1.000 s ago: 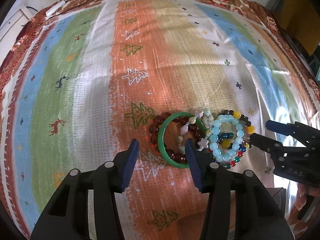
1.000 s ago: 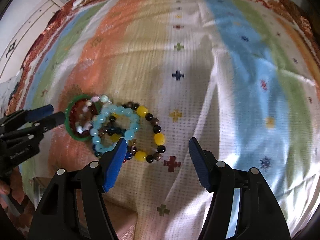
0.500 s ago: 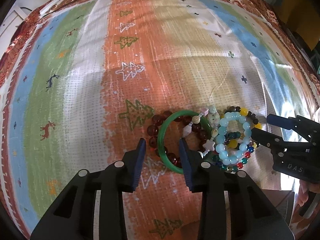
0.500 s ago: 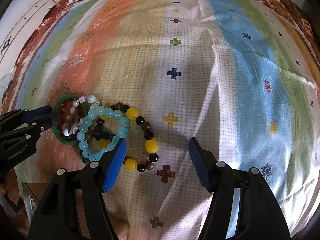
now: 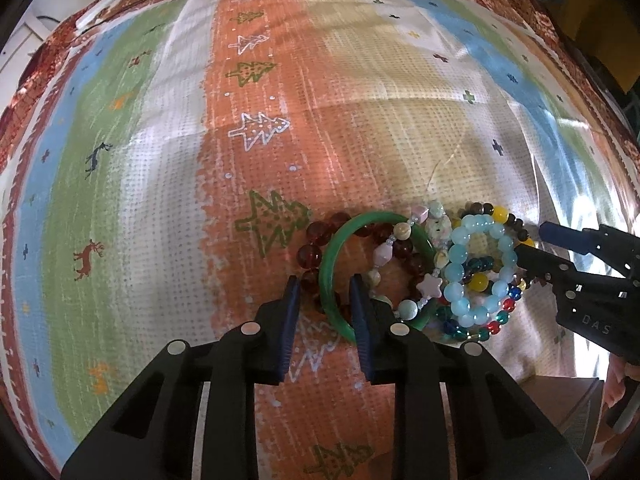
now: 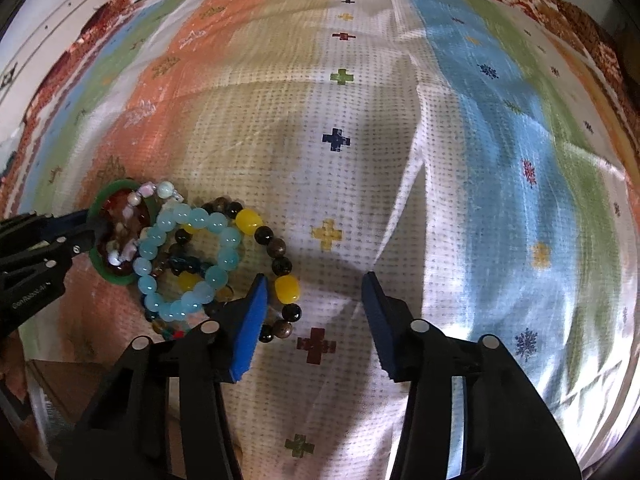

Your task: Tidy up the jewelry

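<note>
A heap of bracelets lies on the striped cloth (image 5: 160, 160). My left gripper (image 5: 325, 308) points down over it with its jaws closing. The near rim of the green bangle (image 5: 360, 220) and a dark red bead bracelet (image 5: 308, 256) sit between the pads, with gaps still showing. A pale stone bracelet with a star (image 5: 430, 286) and a light blue bead bracelet (image 5: 456, 256) overlap the bangle. My right gripper (image 6: 314, 304) is also closing. The yellow and dark bead bracelet (image 6: 286, 288) lies just inside its left finger, and the pads do not press it.
A multicoloured small-bead bracelet (image 5: 494, 324) lies under the blue one. A cardboard box (image 5: 560, 396) sits at the cloth's near edge, beside a person's fingers (image 5: 616, 380). A white cabinet (image 6: 40, 32) stands at the far left. The cloth is creased on the right (image 6: 416, 152).
The left jaws have narrowed from wide apart to close around the green bangle's near rim. The right jaws have narrowed too, mostly in the last half second. Neither hand has shifted much.
</note>
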`<state>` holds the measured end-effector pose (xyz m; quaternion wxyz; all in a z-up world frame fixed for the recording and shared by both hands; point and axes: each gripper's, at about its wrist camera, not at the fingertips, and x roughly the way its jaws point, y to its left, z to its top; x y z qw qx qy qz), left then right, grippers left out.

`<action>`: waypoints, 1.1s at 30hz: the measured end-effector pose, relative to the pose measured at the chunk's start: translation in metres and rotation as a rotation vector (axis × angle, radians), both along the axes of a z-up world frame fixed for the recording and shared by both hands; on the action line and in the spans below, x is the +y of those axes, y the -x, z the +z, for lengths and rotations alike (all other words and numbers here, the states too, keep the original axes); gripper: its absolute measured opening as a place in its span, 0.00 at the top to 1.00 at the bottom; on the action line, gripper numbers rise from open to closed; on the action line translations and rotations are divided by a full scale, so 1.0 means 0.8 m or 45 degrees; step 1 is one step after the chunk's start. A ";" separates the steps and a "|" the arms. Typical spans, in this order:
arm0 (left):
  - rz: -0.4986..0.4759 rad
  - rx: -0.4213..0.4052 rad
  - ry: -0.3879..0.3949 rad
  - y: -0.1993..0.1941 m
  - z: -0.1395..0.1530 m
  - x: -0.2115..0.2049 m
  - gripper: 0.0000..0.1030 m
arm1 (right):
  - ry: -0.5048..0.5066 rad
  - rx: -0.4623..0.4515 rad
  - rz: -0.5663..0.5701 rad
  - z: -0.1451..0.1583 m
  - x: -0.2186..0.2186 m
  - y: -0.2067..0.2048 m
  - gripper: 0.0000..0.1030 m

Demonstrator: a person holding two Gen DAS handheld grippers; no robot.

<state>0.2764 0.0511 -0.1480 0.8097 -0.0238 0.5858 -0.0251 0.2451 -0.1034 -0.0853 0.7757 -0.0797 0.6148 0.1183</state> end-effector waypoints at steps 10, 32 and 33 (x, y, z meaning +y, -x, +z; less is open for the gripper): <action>-0.006 -0.018 0.026 -0.001 0.007 0.004 0.83 | -0.008 0.007 0.041 0.004 0.003 0.000 0.88; 0.072 -0.176 0.073 0.020 0.070 0.022 0.91 | -0.114 -0.179 0.123 0.077 0.025 0.024 0.88; 0.077 -0.184 0.080 0.021 0.073 0.024 0.91 | -0.116 -0.186 0.123 0.080 0.025 0.025 0.88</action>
